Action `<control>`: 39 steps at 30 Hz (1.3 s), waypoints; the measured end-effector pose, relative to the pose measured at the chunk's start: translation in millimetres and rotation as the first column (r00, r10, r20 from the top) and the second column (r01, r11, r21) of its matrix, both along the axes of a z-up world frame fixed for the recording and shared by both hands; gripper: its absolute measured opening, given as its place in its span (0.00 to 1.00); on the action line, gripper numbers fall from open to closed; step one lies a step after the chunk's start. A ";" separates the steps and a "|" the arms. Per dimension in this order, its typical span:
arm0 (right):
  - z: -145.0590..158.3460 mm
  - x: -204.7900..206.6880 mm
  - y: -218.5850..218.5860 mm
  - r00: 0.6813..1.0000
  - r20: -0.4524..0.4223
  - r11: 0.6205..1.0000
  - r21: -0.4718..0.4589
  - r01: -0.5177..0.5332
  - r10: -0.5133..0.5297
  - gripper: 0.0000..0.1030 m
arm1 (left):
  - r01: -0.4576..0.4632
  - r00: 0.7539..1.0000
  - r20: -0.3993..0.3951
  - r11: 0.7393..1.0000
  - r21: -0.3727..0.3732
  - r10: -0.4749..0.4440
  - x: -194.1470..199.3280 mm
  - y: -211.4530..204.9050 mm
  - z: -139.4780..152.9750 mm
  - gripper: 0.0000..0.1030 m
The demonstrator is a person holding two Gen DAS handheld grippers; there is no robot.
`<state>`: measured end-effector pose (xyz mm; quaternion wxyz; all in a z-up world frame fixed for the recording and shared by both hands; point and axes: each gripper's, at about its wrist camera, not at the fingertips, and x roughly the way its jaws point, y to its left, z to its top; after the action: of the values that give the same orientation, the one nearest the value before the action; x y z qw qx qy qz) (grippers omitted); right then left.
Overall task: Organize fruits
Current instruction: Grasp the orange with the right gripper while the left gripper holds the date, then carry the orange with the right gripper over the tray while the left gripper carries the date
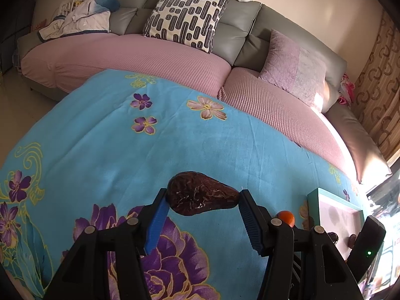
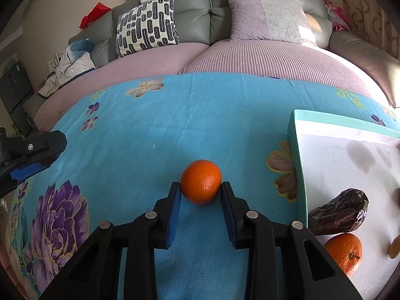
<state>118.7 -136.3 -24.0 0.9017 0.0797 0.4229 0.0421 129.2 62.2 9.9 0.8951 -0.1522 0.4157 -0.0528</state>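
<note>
A dark brown wrinkled date (image 1: 200, 190) sits between the blue pads of my left gripper (image 1: 203, 196), which is shut on it at both ends just above the blue flowered cloth (image 1: 125, 150). My right gripper (image 2: 200, 187) is shut on an orange (image 2: 201, 178) that rests on the cloth, both pads touching its sides. That orange (image 1: 286, 218) also shows in the left wrist view, behind the left gripper's right finger. At the right stands a teal-rimmed white tray (image 2: 296, 150) holding another date (image 2: 340, 215) and another orange (image 2: 346, 251).
A sofa with pink covers (image 2: 250, 57), a patterned cushion (image 2: 147, 25) and a lilac cushion (image 2: 267, 17) lies beyond the cloth's far edge. Clothes (image 2: 67, 67) are piled at its left end. Open cloth stretches left of and beyond both fruits.
</note>
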 end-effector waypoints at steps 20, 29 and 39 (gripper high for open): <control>43.5 -39.5 -27.3 0.998 0.035 0.998 -0.033 0.054 -0.053 0.32 | 0.082 0.995 0.047 0.996 0.025 -0.083 -9.0 -25.7 15.6 0.58; 57.4 -58.3 -43.1 0.997 0.011 0.996 -0.029 0.080 -0.079 0.32 | 0.156 0.984 0.077 0.987 0.036 -0.158 -18.7 -49.7 28.3 0.58; 69.8 -73.1 -92.2 0.982 0.022 0.982 -0.024 0.189 -0.189 0.32 | 0.280 0.957 0.068 0.959 0.041 -0.282 -29.0 -92.4 29.4 0.58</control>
<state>45.6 -228.5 45.9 0.9066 0.1075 0.4052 -0.0483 100.2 -30.3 39.3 0.8954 -0.0755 0.4008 -0.1784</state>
